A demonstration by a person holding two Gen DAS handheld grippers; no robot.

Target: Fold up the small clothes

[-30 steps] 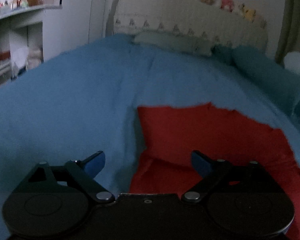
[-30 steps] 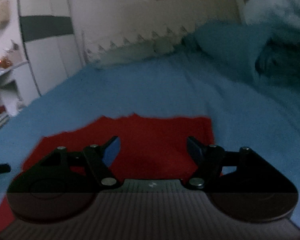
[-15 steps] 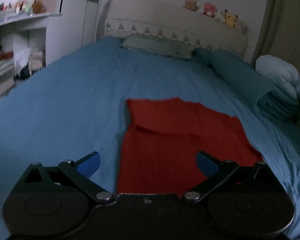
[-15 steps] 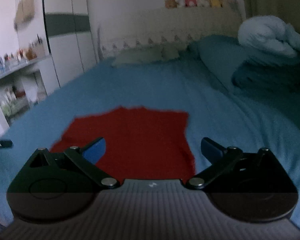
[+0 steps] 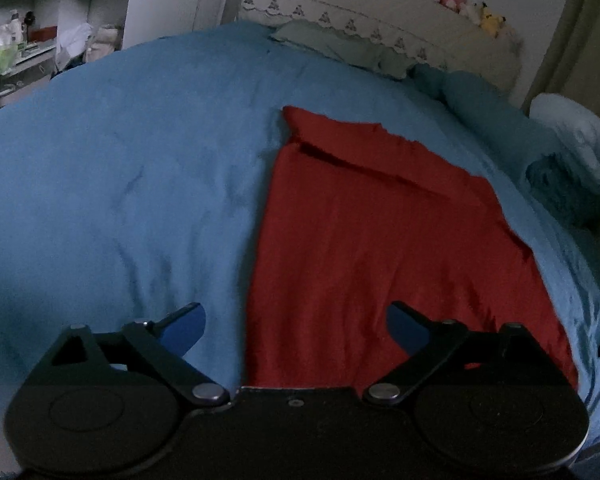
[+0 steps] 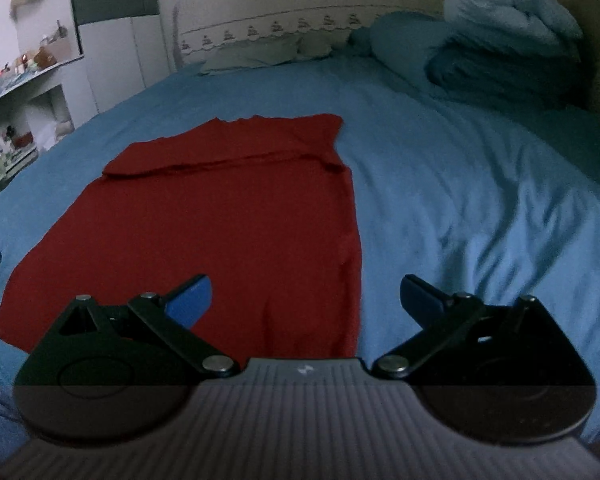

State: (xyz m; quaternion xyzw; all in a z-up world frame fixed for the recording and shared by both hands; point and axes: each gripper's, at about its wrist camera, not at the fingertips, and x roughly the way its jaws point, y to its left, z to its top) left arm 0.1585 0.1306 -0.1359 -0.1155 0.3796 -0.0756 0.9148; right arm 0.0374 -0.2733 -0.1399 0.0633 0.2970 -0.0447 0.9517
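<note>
A red garment lies flat on the blue bedsheet, with a folded band across its far end. It also shows in the right wrist view. My left gripper is open and empty, above the garment's near left edge. My right gripper is open and empty, above the garment's near right edge. Neither touches the cloth.
Pillows and a headboard stand at the far end of the bed. Rolled blue bedding lies at the far right. White shelves with small items stand to the left of the bed.
Both grippers have pulled back and up from the garment, which now shows in full. Both stayed open.
</note>
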